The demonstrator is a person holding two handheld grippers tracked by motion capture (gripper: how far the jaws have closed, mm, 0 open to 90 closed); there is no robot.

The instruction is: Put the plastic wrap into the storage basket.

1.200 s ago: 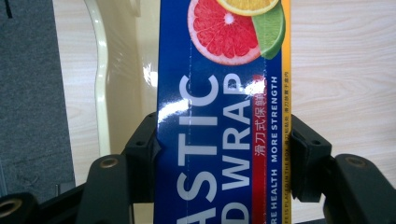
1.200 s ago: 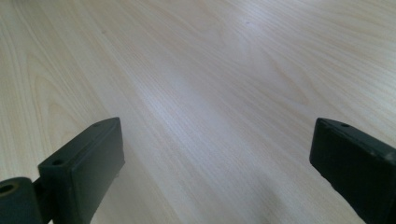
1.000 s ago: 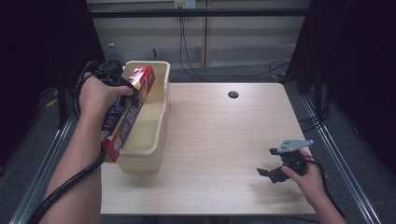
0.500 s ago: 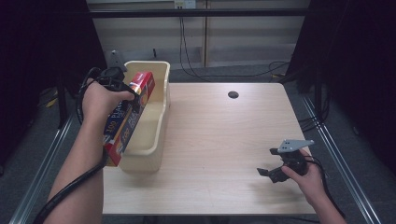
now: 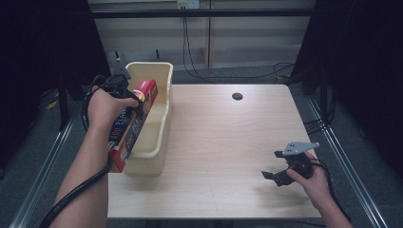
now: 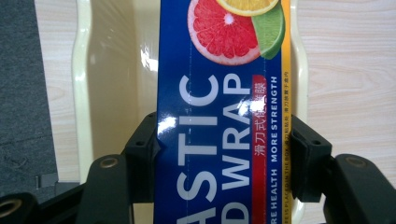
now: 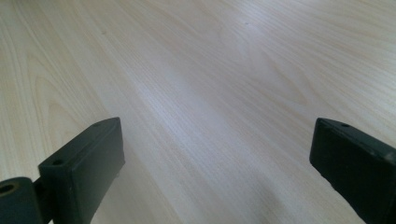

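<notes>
while gripped, plastic wrap box (image 5: 129, 126) shifted left over bin (image 5: 159, 114).

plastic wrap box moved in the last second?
Yes. The plastic wrap box in the left gripper has shifted slightly left, out toward the cream bin's left wall.

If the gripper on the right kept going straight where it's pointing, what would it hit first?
Probably the bare wooden table: the right gripper, jaws open, angles down toward it with nothing between. How far is unclear.
</notes>
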